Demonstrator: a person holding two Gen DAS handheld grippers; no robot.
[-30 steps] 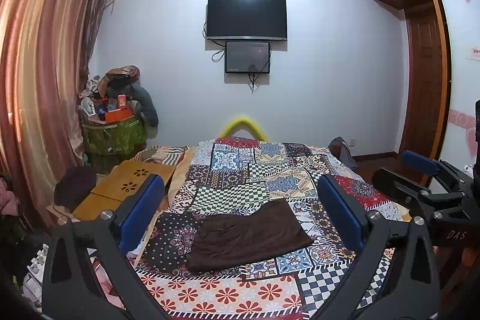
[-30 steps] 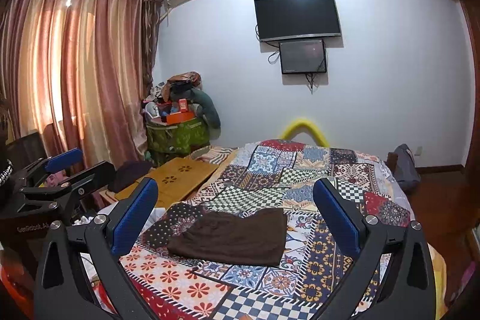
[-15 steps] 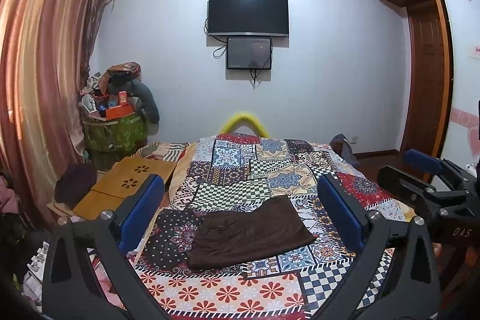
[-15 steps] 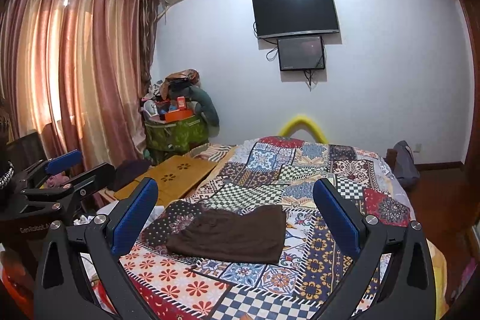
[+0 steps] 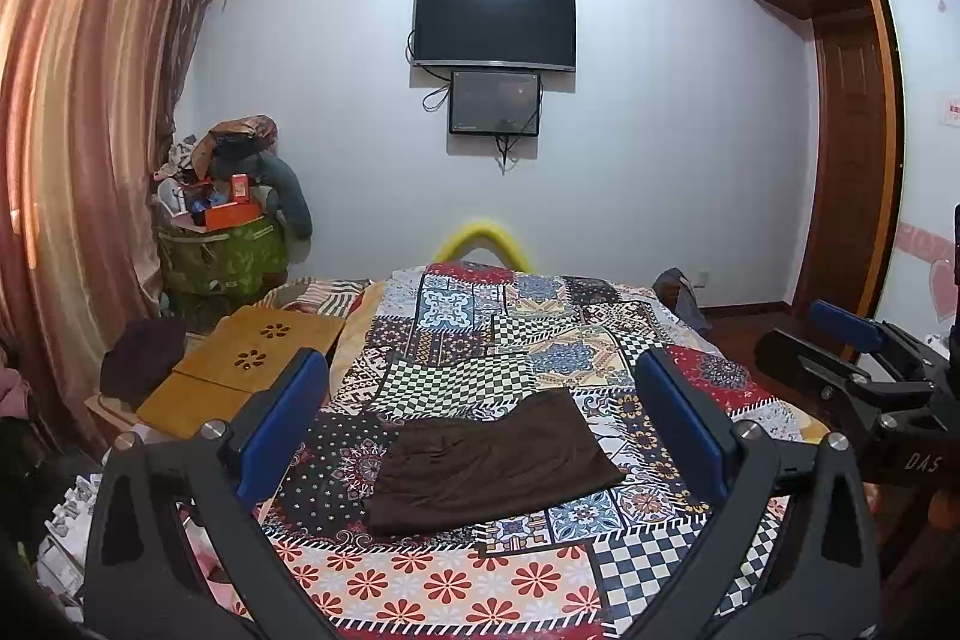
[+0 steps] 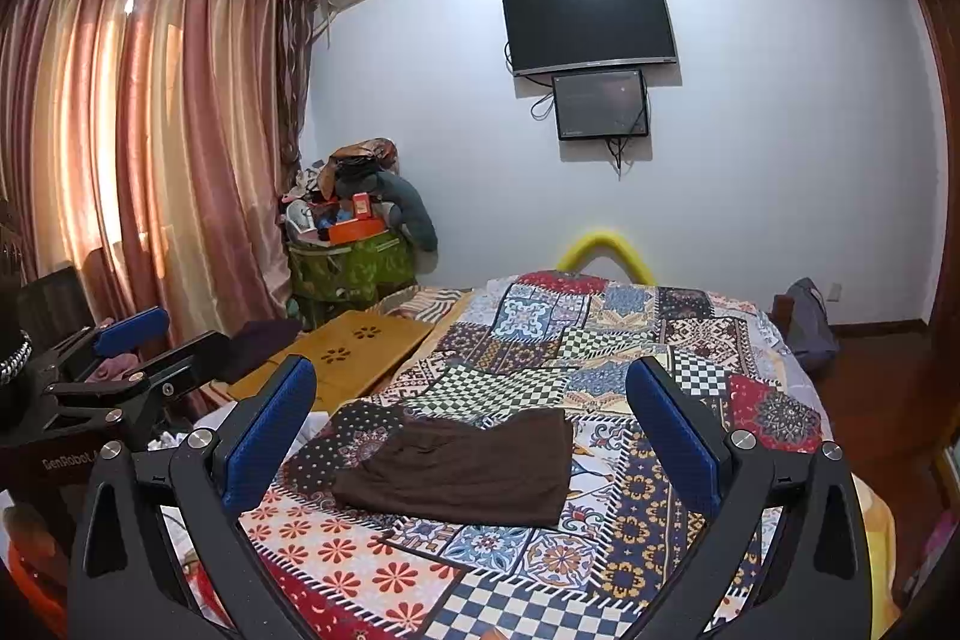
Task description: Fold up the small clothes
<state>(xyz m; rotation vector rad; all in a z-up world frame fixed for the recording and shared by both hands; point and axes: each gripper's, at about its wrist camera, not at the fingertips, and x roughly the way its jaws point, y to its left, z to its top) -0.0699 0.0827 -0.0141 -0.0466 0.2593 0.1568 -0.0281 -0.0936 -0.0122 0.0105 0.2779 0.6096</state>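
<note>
Claws (image 5: pixel 480 430) lifted slightly, green basket (image 5: pixel 222 259) overflowing

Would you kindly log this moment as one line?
phase: pre-grasp | left tool: open, empty | right tool: open, empty | brown garment: flat on patchwork bedspread, untouched

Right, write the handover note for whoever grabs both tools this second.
Left tool: open, holding nothing, raised above the bed.
Right tool: open, holding nothing, raised alongside it.
Brown garment: lies flat on the patchwork quilt, between the fingers in both views, touched by neither tool. It forms a fairly neat rectangle with some wrinkles at its left end; whether any fold is already made cannot be told.
Left: lower the tools, grip an edge, fold.
</note>
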